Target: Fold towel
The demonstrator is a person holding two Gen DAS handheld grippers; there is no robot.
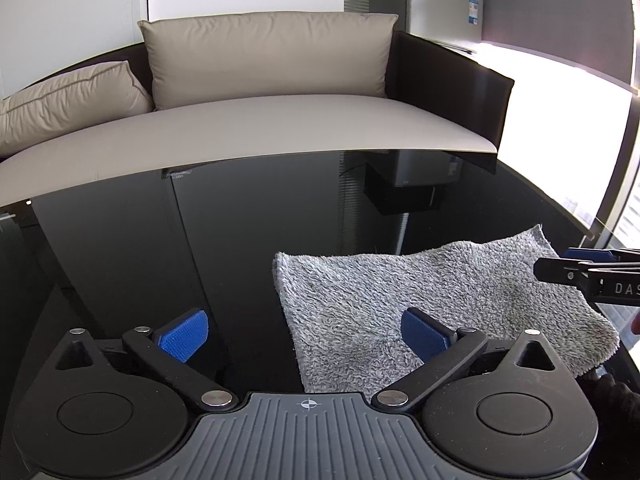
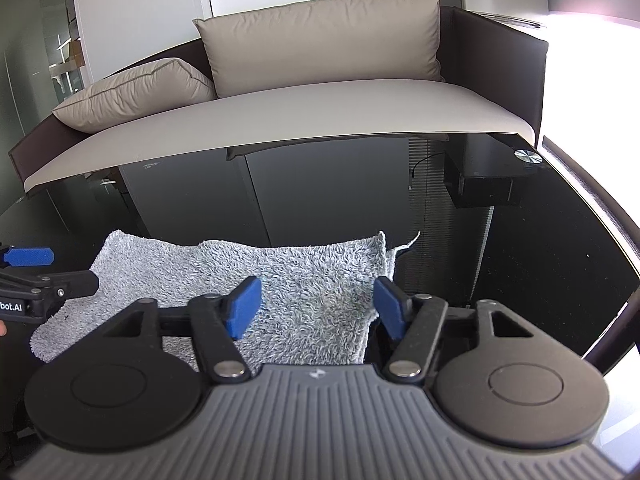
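The fingers [image 1: 182,336] of the left gripper [image 1: 304,334] are seen spread wide, with nothing held between the blue pads; the left pad hangs over the bare black glass, while the right pad lies over the near left part of the towel [image 1: 400,300]. The fingers [image 2: 244,306] of the right gripper [image 2: 318,306] are likewise spread apart and grip nothing; the left pad is placed above the towel's middle and the right pad just beyond its right edge. The grey, shaggy towel [image 2: 280,276] is laid on the glossy black bench [image 1: 160,248], near its front edge, and looks already folded: in the right wrist view a second layer is shown along the right border, where a thin lower edge peeks out past the upper one. In the left wrist view the right gripper's tip is seen at the far right, over the towel's right corner; in the right wrist view the left gripper's tip is seen at the far left, beside the towel's left corner. Whether either tip touches the cloth cannot be told. Beyond the bench a beige sofa [image 2: 320,112] with a dark frame is shown, carrying a large back cushion [image 2: 320,40] and a smaller pillow [image 2: 136,92]. A silver disc [image 2: 527,156] is set into the bench's far right corner, and a silver fridge [image 1: 440,12] is visible behind the sofa's arm.
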